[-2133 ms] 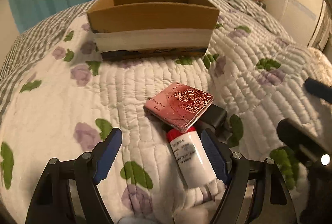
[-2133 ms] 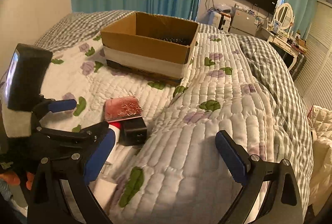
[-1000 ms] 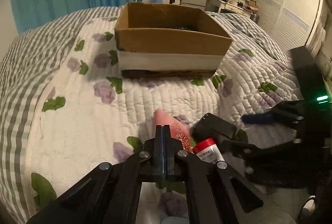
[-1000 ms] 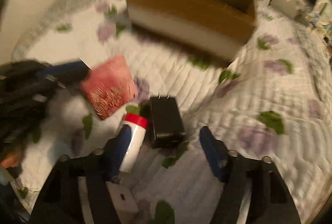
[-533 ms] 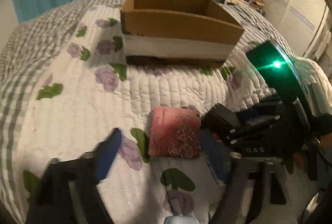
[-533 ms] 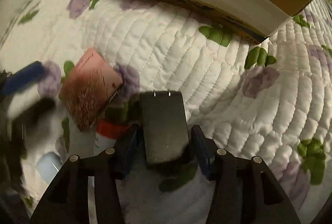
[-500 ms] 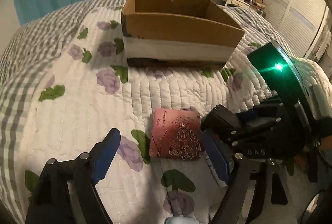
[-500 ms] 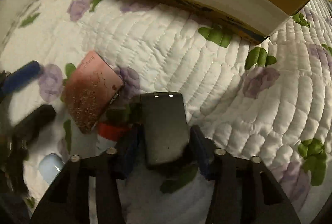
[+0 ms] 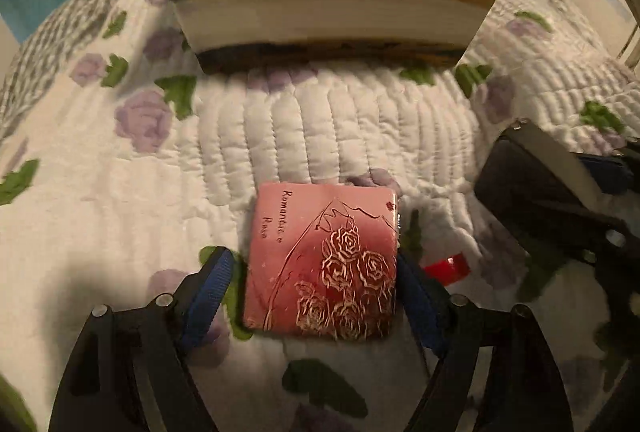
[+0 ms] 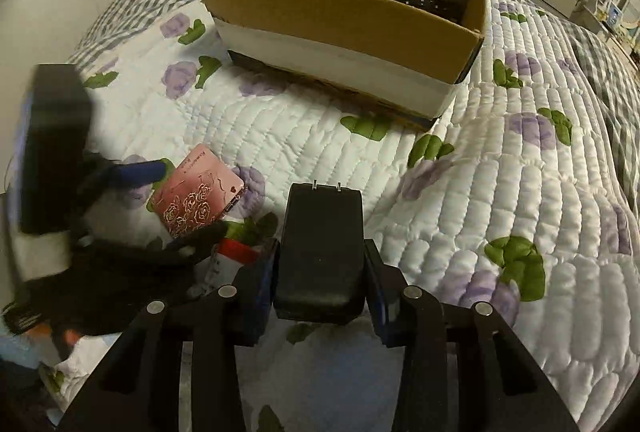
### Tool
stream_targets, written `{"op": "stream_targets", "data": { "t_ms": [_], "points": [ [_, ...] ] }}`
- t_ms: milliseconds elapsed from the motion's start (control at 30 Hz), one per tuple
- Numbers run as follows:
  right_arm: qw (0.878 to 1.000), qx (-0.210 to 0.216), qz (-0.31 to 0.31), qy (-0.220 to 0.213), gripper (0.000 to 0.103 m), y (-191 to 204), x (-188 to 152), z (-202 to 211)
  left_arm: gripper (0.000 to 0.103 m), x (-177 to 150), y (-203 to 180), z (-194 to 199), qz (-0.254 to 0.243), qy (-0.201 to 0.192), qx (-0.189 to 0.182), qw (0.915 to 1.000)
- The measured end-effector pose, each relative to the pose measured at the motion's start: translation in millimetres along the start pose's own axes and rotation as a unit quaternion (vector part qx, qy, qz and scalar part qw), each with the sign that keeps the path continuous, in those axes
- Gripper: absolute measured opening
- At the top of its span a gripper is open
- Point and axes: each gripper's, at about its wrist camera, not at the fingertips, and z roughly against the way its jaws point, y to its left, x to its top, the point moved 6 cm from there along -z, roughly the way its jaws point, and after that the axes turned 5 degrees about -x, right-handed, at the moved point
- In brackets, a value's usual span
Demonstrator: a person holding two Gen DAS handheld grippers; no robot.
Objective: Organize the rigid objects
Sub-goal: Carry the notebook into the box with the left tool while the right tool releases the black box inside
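A pink rose-printed box lies on the quilt between the fingers of my left gripper, which is open around it; it also shows in the right wrist view. My right gripper is shut on a black power adapter and holds it above the quilt; the adapter shows at the right of the left wrist view. A white bottle with a red cap lies beside the pink box, partly hidden. An open cardboard box stands further back on the bed.
The floral quilted bedspread covers the bed, with a grey checked blanket at the far side. Furniture and a television stand beyond the bed at the upper right. The left gripper's body fills the left of the right wrist view.
My left gripper has moved down and forward so its open fingers straddle the pink box. My right gripper has closed on the black adapter and lifted it off the quilt.
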Motion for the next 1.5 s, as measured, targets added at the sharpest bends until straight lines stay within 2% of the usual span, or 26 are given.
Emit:
{"op": "stream_targets", "data": {
  "t_ms": [100, 167, 400, 600, 767, 900, 1033, 1200, 1367, 1400, 1433, 1467, 1500],
  "points": [
    [1.0, 0.001, 0.001, -0.005, 0.04, -5, 0, 8, 0.07, -1, -4, 4, 0.0, -0.008, -0.012, 0.9999],
    [1.0, -0.001, 0.002, -0.011, 0.04, 5, 8, 6, 0.07, -2, -3, 12, 0.007, -0.017, -0.027, 0.9995],
    [0.998, -0.013, -0.002, -0.064, 0.04, 10, 18, 38, 0.069, 16, 0, 83, 0.017, -0.109, -0.039, 0.9932],
    [0.992, -0.036, 0.001, -0.12, 0.04, -1, 55, 84, 0.069, 74, 11, 151, 0.006, -0.197, -0.019, 0.9802],
    [0.985, -0.051, -0.012, -0.167, 0.038, -23, 111, 112, 0.069, 133, 23, 168, 0.011, -0.232, -0.003, 0.9727],
    [0.982, -0.058, -0.027, -0.179, 0.038, -39, 153, 104, 0.07, 181, 29, 157, 0.008, -0.242, 0.001, 0.9702],
    [0.983, -0.057, -0.043, -0.17, 0.038, -58, 184, 75, 0.07, 213, 32, 120, 0.004, -0.222, 0.007, 0.9751],
    [0.988, -0.047, -0.059, -0.131, 0.038, -78, 207, 18, 0.07, 230, 38, 63, 0.003, -0.187, 0.002, 0.9824],
    [0.99, -0.03, -0.084, -0.104, 0.038, -90, 206, -14, 0.072, 230, 34, 46, -0.018, -0.179, 0.001, 0.9837],
    [0.99, -0.024, -0.092, -0.102, 0.041, -92, 205, -16, 0.075, 228, 33, 48, -0.021, -0.182, 0.002, 0.9831],
    [0.989, -0.02, -0.099, -0.108, 0.049, -94, 204, -13, 0.078, 227, 31, 52, -0.024, -0.185, 0.006, 0.9825],
    [0.987, -0.021, -0.109, -0.12, 0.061, -97, 203, -5, 0.086, 225, 30, 58, -0.024, -0.189, 0.009, 0.9817],
    [0.984, -0.028, -0.117, -0.134, 0.066, -99, 203, 6, 0.093, 221, 29, 69, -0.023, -0.197, 0.007, 0.98]
  ]
}}
